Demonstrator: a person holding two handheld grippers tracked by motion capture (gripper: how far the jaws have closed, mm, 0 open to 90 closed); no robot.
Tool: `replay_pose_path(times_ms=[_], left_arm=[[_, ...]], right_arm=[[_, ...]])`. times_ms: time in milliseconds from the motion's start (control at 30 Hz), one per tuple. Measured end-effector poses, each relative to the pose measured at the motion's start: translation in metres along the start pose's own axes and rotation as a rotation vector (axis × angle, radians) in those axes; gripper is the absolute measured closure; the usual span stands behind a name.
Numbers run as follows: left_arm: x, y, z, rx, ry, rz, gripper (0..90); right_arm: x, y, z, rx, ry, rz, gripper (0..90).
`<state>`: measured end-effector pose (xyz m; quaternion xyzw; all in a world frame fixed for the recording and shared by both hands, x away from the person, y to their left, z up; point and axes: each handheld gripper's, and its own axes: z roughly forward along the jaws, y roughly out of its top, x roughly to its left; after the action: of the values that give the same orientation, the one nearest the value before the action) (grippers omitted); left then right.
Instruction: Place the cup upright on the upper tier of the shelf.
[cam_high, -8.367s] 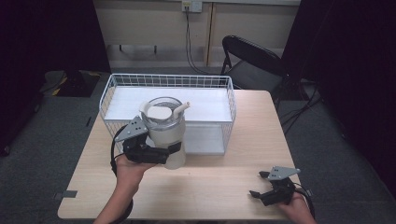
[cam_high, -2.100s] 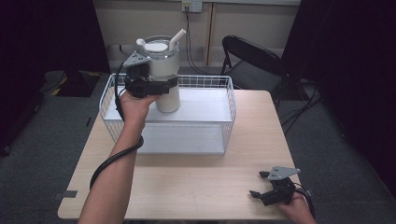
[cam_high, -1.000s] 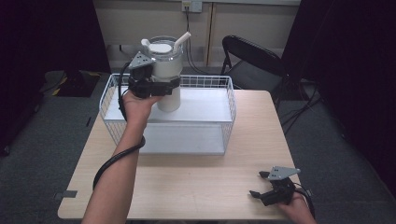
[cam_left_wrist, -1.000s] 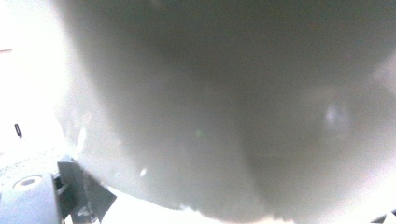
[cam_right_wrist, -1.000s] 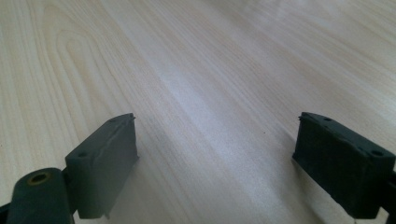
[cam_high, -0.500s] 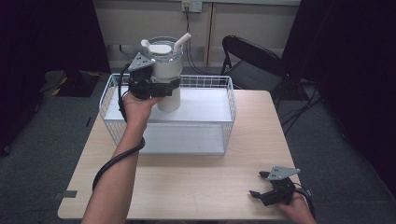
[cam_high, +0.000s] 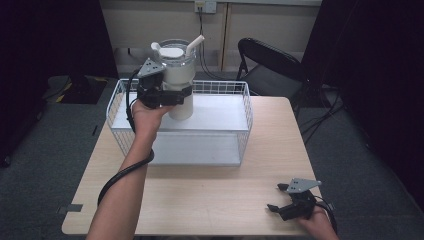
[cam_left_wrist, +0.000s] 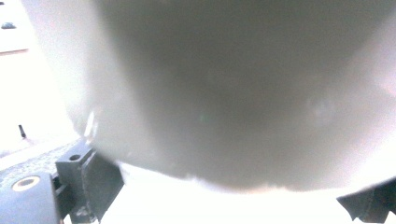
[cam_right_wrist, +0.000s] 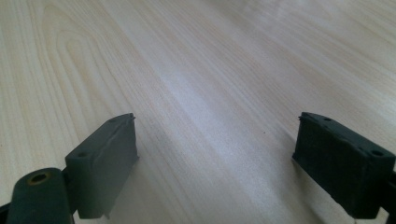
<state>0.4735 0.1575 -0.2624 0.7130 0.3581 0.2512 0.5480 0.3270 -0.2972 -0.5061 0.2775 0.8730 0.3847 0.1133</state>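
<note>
A white tumbler (cam_high: 179, 85) with a clear lid and a white straw is held upright over the back left part of a white wire basket (cam_high: 247, 107). My left gripper (cam_high: 167, 96) is shut on the tumbler's side, about halfway up. In the left gripper view the tumbler's pale wall (cam_left_wrist: 243, 93) sits right against the camera between the two black jaws. My right gripper (cam_high: 276, 196) rests near the table's front right corner. Its jaws stand wide open over bare wood (cam_right_wrist: 215, 158), with nothing between them.
The basket stands on the far half of a light wooden table (cam_high: 200, 200) and has a white floor inside. A black folding chair (cam_high: 270, 65) stands behind the table at the right. The left gripper's cable (cam_high: 125, 170) hangs along the forearm.
The tumbler stood on the table in front of the basket; my left gripper has lifted it up and back over the basket. Over the last second it barely moves. The right gripper stays still.
</note>
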Motion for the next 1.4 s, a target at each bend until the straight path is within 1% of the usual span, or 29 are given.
replay_pose_path(times_ms=[167,200,333,433,467,533,600,633,667,767,833,867,933,1033,1167,1400], left_arm=[[-0.001,-0.001,0.0,-0.003,0.006,-0.01,9.0],[0.0,-0.003,0.0,-0.004,0.002,-0.028,8.7],[0.003,-0.005,-0.001,0.011,-0.016,-0.067,7.3],[0.003,-0.007,-0.002,0.014,-0.018,-0.059,7.5],[0.004,-0.009,-0.003,0.016,-0.023,-0.066,7.5],[0.004,-0.01,-0.004,0.018,-0.024,-0.067,7.6],[0.004,-0.012,-0.005,0.026,-0.025,-0.056,8.1],[0.004,-0.013,-0.006,0.028,-0.023,-0.058,8.3],[0.004,-0.014,-0.007,0.039,-0.027,-0.055,8.5],[0.005,-0.017,-0.009,0.045,-0.032,-0.062,9.2],[0.006,-0.019,-0.01,0.039,-0.039,-0.078,9.7],[0.006,-0.019,-0.011,0.044,-0.042,-0.081,9.8],[0.007,-0.021,-0.013,0.054,-0.046,-0.081,10.7],[0.006,-0.022,-0.016,0.054,-0.048,-0.082,11.8],[0.005,-0.024,-0.019,0.067,-0.043,-0.071,13.9],[0.003,-0.028,-0.029,0.09,-0.064,-0.055,15.1]], right_arm=[[0.0,0.0,0.0,0.0,0.0,0.0,12.4],[0.0,0.0,0.0,0.0,0.0,0.0,12.3],[0.0,0.0,0.0,0.0,0.0,0.0,12.3],[0.0,0.0,0.0,0.0,0.0,0.0,12.3],[0.0,0.0,0.0,0.0,0.0,0.0,12.3],[0.0,0.0,0.0,0.0,0.0,0.0,12.3],[0.0,0.0,0.0,0.0,0.0,0.0,12.3],[0.0,0.0,0.0,0.0,0.0,0.0,12.3],[0.0,0.0,0.0,0.0,0.0,0.0,12.3],[0.0,0.0,0.0,0.0,0.0,0.0,12.3],[0.0,0.0,0.0,0.0,0.0,0.001,12.3],[0.0,0.0,0.0,-0.001,0.0,0.0,12.3],[0.0,0.0,0.0,-0.001,0.0,0.0,12.3],[0.0,0.0,0.0,0.0,0.0,0.0,12.3],[0.0,0.0,0.0,-0.001,0.0,0.0,12.3],[0.0,0.0,0.0,-0.001,0.0,0.0,12.4]])
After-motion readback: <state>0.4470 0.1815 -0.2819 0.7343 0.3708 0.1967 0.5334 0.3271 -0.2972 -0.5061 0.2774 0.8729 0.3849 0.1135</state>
